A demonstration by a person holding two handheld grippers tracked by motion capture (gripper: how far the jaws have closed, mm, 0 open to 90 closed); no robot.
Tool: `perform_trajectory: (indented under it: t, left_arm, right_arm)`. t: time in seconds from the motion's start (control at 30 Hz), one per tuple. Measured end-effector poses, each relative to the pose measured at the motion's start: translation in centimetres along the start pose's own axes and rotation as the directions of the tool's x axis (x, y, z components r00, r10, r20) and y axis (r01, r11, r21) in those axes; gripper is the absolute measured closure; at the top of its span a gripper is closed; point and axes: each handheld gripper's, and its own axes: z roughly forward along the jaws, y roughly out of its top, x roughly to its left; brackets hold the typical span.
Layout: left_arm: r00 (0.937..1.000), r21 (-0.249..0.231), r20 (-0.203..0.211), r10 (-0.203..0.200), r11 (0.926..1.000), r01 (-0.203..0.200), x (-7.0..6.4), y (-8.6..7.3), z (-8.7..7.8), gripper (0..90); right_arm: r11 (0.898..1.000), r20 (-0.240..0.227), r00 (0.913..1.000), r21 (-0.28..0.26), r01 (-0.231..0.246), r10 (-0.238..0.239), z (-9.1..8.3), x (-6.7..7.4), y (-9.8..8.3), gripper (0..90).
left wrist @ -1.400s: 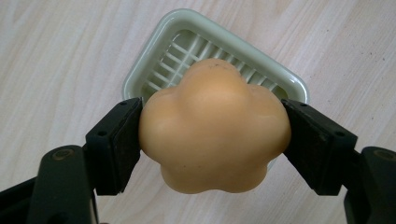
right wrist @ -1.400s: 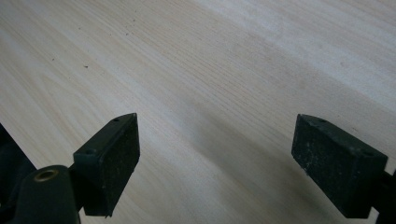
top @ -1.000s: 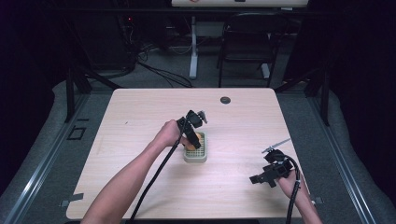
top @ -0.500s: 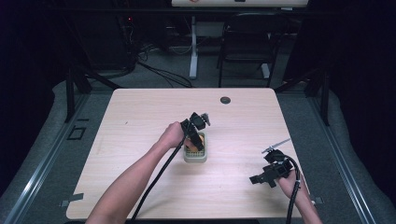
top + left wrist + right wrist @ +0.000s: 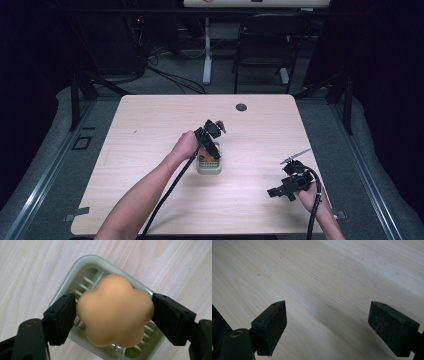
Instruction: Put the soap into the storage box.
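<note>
I've got my left gripper (image 5: 113, 315) straight above the soap dish (image 5: 67, 287), near the middle of the table (image 5: 150, 130). Its jaws have just been opening, and the flower-shaped soap (image 5: 113, 315) sits between them, lying on the dish's slotted floor. The pads stand at the soap's two sides, right against its lobes, and I can't tell from the left gripper view whether they're pressing or have let go. No brand, no stamp, no lettering anywhere on the soap's smooth peach top or on the pale green rim. The dish's near corner runs off the bottom edge, and the soap covers most of its slats.

From the high view the left gripper (image 5: 212, 137) and my hand hide much of the dish (image 5: 209, 167); only a sliver of orange shows there.

My right gripper (image 5: 290, 182) is well apart, toward the table's near right corner, jaws wide with bare wood between them in the right gripper view. A small dark disc (image 5: 241, 107) by the far edge is too small to read.
</note>
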Motion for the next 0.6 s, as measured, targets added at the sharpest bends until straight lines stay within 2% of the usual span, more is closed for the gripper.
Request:
perform_trajectory:
  t: [0.27,0.37,0.6]
  left_arm:
    - [0.9997,-0.041,-0.001,-0.023,0.9989,0.023,0.1,-0.8,-1.5,10.6]
    - [0.9996,-0.054,-0.004,-0.027,0.9982,0.027,0.2,-1.3,-2.3,8.6]
    - [0.9993,-0.068,-0.001,-0.036,0.9971,0.036,0.4,-2.6,-3.6,5.6]
  right_arm:
    - [1.000,-0.003,1.0000,0.002,0.002,-0.002,-0.1,0.0,0.0,15.1]
    - [1.000,-0.006,0.9998,0.024,0.020,-0.019,-0.2,-0.2,0.1,15.1]
    - [1.000,0.001,0.9998,0.024,0.020,-0.020,-0.3,-0.1,0.1,15.1]
